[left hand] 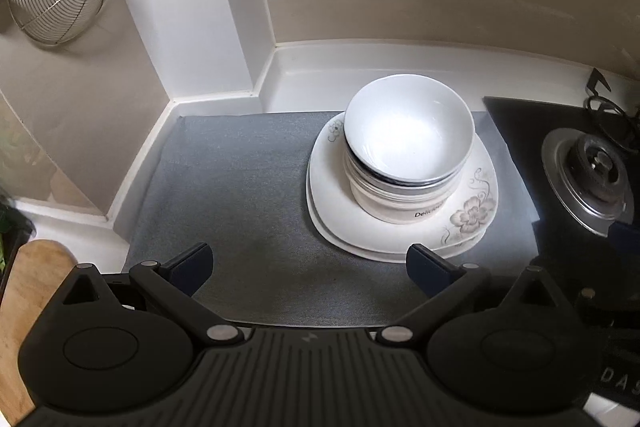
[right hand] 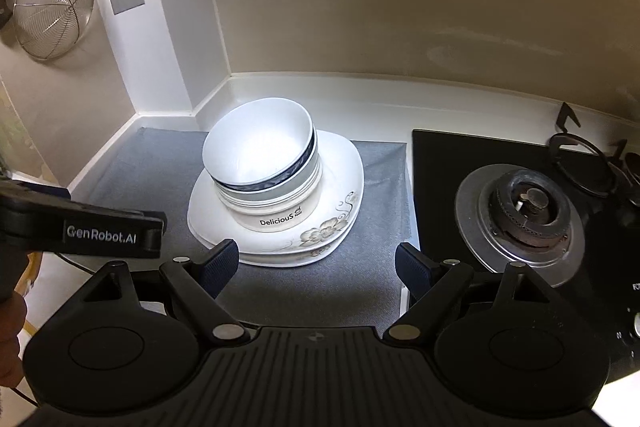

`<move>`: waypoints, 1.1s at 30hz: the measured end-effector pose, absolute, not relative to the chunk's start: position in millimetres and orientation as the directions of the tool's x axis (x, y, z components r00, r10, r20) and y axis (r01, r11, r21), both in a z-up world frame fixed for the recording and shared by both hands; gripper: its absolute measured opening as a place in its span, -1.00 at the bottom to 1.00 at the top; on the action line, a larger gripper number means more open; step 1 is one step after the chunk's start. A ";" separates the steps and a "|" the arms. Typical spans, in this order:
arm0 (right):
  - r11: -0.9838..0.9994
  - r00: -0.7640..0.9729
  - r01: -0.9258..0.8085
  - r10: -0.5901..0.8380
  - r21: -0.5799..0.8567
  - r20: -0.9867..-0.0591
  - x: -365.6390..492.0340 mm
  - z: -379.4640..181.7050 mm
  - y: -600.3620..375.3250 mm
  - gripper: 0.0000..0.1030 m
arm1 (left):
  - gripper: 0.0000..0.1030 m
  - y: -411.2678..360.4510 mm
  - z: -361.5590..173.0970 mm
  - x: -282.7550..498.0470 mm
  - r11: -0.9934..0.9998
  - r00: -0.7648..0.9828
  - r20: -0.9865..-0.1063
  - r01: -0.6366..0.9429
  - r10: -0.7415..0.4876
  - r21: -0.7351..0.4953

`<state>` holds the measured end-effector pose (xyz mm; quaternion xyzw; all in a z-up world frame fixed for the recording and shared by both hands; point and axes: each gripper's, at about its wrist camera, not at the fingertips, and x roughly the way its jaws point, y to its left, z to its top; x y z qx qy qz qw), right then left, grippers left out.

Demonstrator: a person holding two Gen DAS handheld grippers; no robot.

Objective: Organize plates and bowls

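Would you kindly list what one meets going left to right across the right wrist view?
Round wire-mesh strainer on the wall → stacked white bowls on square floral plates → round metal gas burner.

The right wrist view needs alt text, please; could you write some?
Nested bowls stand on stacked floral plates on a grey mat, beyond the open, empty right claw. A gas burner sits right; the left claw enters from the left.

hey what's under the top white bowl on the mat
Nested bowls: a blue-rimmed one, then a lowest one printed "Delicious". Under them, stacked floral plates on the grey mat. The lower bowls' insides are covered.
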<state>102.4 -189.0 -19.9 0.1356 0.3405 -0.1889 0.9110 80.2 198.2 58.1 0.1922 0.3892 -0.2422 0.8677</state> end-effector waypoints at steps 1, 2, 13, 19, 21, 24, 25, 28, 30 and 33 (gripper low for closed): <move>0.890 0.693 0.442 -0.259 0.113 -0.672 102.5 -19.9 -187.8 0.69 | 0.99 198.8 57.9 79.7 0.804 0.574 -0.770 0.577 -0.277 0.141; 0.888 0.691 0.446 -0.264 0.110 -0.673 102.6 -19.6 -186.1 0.69 | 0.99 199.6 57.6 78.9 0.799 0.569 -0.772 0.585 -0.284 0.137; 0.883 0.679 0.460 -0.283 0.093 -0.678 101.1 -21.3 -177.5 0.69 | 0.99 204.1 56.0 73.7 0.777 0.559 -0.774 0.613 -0.298 0.143; 0.881 0.685 0.463 -0.288 0.094 -0.669 97.6 -18.6 -176.9 0.69 | 0.99 204.0 59.7 69.8 0.773 0.564 -0.766 0.617 -0.308 0.144; 0.880 0.685 0.467 -0.293 0.094 -0.667 96.2 -17.8 -177.9 0.69 | 0.99 203.4 60.5 68.8 0.772 0.565 -0.764 0.619 -0.311 0.144; 0.877 0.685 0.470 -0.296 0.093 -0.666 94.4 -17.1 -178.7 0.69 | 0.99 202.5 60.3 67.0 0.771 0.567 -0.763 0.620 -0.310 0.148; 0.877 0.685 0.471 -0.297 0.093 -0.666 93.9 -17.1 -178.9 0.69 | 0.99 202.7 60.2 66.5 0.771 0.567 -0.764 0.619 -0.308 0.148; 0.878 0.685 0.469 -0.295 0.093 -0.666 93.2 -16.8 -179.0 0.69 | 0.99 202.8 60.3 65.4 0.770 0.565 -0.765 0.621 -0.310 0.146; 0.879 0.685 0.467 -0.294 0.093 -0.667 93.1 -16.8 -179.0 0.69 | 0.99 203.0 60.3 65.1 0.771 0.566 -0.765 0.620 -0.309 0.147; 0.882 0.686 0.463 -0.291 0.092 -0.667 93.0 -16.6 -178.4 0.69 | 0.99 203.0 60.4 64.3 0.771 0.566 -0.765 0.619 -0.308 0.148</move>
